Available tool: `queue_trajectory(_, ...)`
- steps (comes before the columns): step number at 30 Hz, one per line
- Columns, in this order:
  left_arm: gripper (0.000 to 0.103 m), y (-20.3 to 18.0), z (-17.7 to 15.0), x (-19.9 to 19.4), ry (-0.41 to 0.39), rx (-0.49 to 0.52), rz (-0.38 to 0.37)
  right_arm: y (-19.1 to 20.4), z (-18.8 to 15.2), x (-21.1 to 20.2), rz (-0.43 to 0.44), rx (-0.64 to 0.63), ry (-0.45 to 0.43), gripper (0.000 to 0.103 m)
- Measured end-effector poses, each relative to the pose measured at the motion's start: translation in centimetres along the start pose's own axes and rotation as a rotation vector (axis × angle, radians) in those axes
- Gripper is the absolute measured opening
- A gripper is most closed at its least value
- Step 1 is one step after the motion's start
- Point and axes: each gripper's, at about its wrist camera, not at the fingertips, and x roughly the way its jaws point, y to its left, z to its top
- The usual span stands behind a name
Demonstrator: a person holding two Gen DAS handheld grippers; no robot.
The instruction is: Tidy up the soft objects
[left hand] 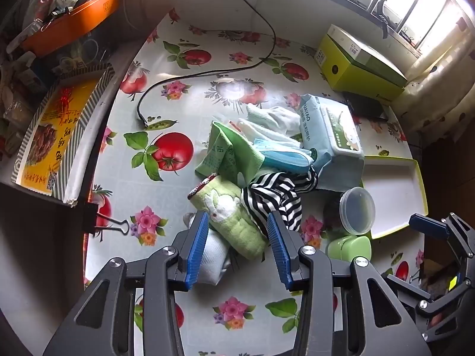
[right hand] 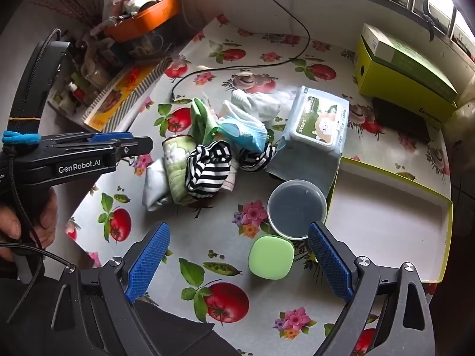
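A heap of soft things lies mid-table: a rolled green towel (left hand: 234,219) (right hand: 175,175) with a white rabbit on it, a white folded cloth (left hand: 213,255), a black-and-white striped cloth (left hand: 273,198) (right hand: 207,172), a blue face mask (left hand: 285,154), a green cloth (left hand: 228,154) and white cloths (left hand: 273,118). A wet-wipes pack (left hand: 332,130) (right hand: 320,121) leans beside them. My left gripper (left hand: 237,222) (right hand: 142,144) hovers open over the towel roll, pads apart from it. My right gripper (right hand: 239,225) (left hand: 430,228) stands wide open with nothing held, above a clear round tub (right hand: 297,207) and a small green box (right hand: 271,256).
A white tray with a yellow-green rim (right hand: 386,219) (left hand: 394,190) sits at the right. At the back right a green shoebox (right hand: 403,68) rests on a black box (right hand: 400,121). A black cable (left hand: 207,72) crosses the floral tablecloth. A binder clip (left hand: 101,222) grips the left edge, by cluttered shelves.
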Motion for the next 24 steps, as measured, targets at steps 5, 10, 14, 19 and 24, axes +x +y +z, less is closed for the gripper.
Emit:
queue_trajectory(5, 0.043, -0.6, 0.2, 0.0, 0.008, 0.007, 0.039, 0.3, -0.1, 0.1, -0.001, -0.003, 0.003, 0.096)
queue_trajectory(10, 0.043, 0.2, 0.0, 0.1, 0.017, -0.007, 0.023, 0.8, 0.6, 0.5, 0.013, -0.005, 0.018, 0.096)
queue_trajectory(14, 0.043, 0.6, -0.5, 0.2, 0.012, 0.001, 0.035, 0.8, 1.0, 0.3, 0.015, -0.012, 0.011, 0.096)
queue_trajectory(19, 0.043, 0.6, -0.5, 0.0, 0.005, 0.02, 0.05, 1.1, 1.0, 0.4, 0.004, -0.011, 0.005, 0.096)
queue_trajectory(24, 0.043, 0.5, -0.4, 0.0, 0.0, 0.025, 0.062, 1.0, 1.1, 0.5, 0.003, -0.01, 0.009, 0.095)
